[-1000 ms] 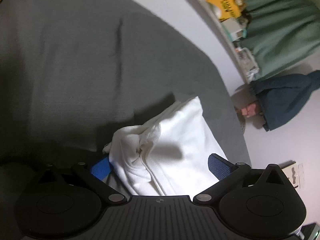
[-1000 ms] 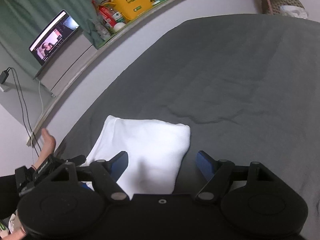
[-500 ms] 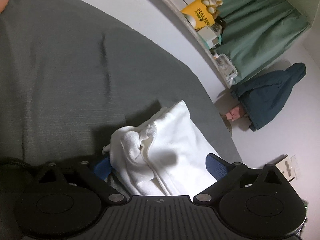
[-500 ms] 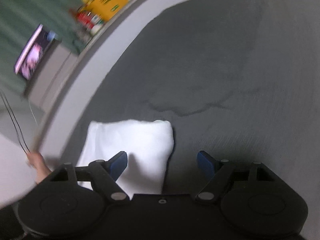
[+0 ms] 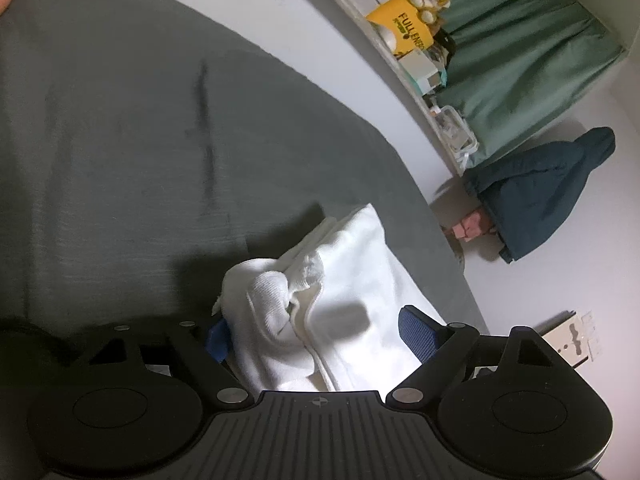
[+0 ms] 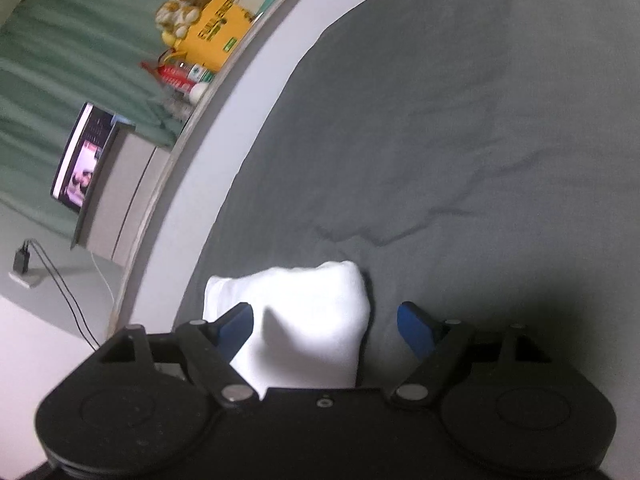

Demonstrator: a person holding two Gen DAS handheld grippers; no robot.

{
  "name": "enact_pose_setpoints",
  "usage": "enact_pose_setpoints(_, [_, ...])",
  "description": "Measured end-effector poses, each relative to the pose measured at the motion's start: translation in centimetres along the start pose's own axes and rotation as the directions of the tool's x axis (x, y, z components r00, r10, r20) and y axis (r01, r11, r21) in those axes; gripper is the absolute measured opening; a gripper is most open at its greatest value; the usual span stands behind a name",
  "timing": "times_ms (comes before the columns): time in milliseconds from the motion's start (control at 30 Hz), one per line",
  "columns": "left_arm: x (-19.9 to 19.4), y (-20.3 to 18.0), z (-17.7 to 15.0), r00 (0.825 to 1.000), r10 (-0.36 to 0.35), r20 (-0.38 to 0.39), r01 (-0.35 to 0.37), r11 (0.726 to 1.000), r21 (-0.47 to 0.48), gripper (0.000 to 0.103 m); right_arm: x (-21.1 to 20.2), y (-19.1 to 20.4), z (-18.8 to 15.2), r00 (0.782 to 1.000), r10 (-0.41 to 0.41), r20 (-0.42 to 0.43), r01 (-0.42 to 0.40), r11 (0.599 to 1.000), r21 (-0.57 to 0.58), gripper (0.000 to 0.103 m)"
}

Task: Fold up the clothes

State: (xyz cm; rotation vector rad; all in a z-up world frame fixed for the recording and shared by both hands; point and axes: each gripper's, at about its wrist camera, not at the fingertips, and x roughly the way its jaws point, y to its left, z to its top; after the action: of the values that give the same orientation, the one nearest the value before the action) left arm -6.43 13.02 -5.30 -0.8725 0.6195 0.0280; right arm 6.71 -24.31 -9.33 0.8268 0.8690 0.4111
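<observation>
Pretty dim room overall, and both shots look grainy and a bit soft. The white cloth (image 5: pixel 352 292) is the only really bright thing, nearly blown out just ahead of the left claw (image 5: pixel 320 334), with a dark shadow patch lying on it between the fingers. Light seems to come from behind the claws, since their shadows fall forward onto the grey bedsheet (image 5: pixel 120 152). On the right claw (image 6: pixel 326 326) view, a heavy shadow pools ahead of its right finger. The far-left stuff there, like the lit screen (image 6: pixel 78 164), is smeared. Heavy fisheye bending and dark corners at the edges.
</observation>
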Motion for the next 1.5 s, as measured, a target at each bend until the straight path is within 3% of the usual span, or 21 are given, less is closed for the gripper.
enact_pose_setpoints(233, [0.0,-1.1,0.0,0.999,0.051,-0.018,-0.050,0.995,0.085,0.087,2.2,0.8,0.2,0.997,0.040,-0.058,-0.046,0.994,-0.096,0.078])
enact_pose_setpoints(333, [-0.4,-0.5,0.0,0.998,0.068,-0.008,-0.067,0.996,0.053,0.072,2.2,0.8,0.2,0.998,0.038,-0.058,-0.043,0.994,-0.103,0.078])
enact_pose_setpoints(367, [-0.5,-0.2,0.0,0.997,0.074,-0.005,-0.073,0.997,0.039,0.062,2.1,0.7,0.1,0.998,0.039,-0.056,-0.044,0.994,-0.095,0.077])
enact_pose_setpoints(433, [-0.8,0.3,-0.1,0.997,0.080,0.002,-0.080,0.997,0.008,0.056,2.1,0.5,0.2,0.998,0.036,-0.056,-0.040,0.996,-0.082,0.072])
enact_pose_setpoints(500, [-0.8,0.0,-0.3,0.996,0.091,0.006,-0.091,0.996,0.009,0.055,2.1,0.5,0.3,0.998,0.025,-0.057,-0.029,0.997,-0.071,0.067])
enact_pose_setpoints(667, [-0.3,-1.2,-0.7,0.992,0.124,0.003,-0.124,0.991,0.056,0.044,2.8,1.4,0.2,0.999,-0.011,-0.044,0.006,0.994,-0.106,0.069])
enact_pose_setpoints(900, [-0.9,-2.7,-0.9,0.990,0.140,0.026,-0.143,0.975,0.172,0.036,2.2,2.5,0.0,0.999,-0.032,-0.006,0.031,0.990,-0.139,0.049])
enact_pose_setpoints(1000, [-1.3,-3.6,-0.8,0.990,0.135,0.038,-0.140,0.966,0.218,0.035,1.5,3.5,0.1,1.000,-0.024,0.013,0.026,0.987,-0.156,0.047])
enact_pose_setpoints(1133, [-1.4,-5.7,-1.3,0.996,0.087,0.035,-0.094,0.946,0.311,0.034,-0.3,5.0,0.5,0.998,-0.036,0.052,0.046,0.977,-0.206,0.046])
enact_pose_setpoints(1300, [0.7,-9.3,-2.5,1.000,0.016,-0.015,-0.009,0.923,0.384,0.034,-4.2,4.4,1.9,0.989,-0.068,0.129,0.090,0.981,-0.173,0.046])
enact_pose_setpoints(1500, [4.9,-15.3,-4.6,0.992,-0.100,-0.075,0.124,0.877,0.464,0.034,-11.3,1.9,4.1,0.954,-0.129,0.272,0.163,0.981,-0.108,0.046])
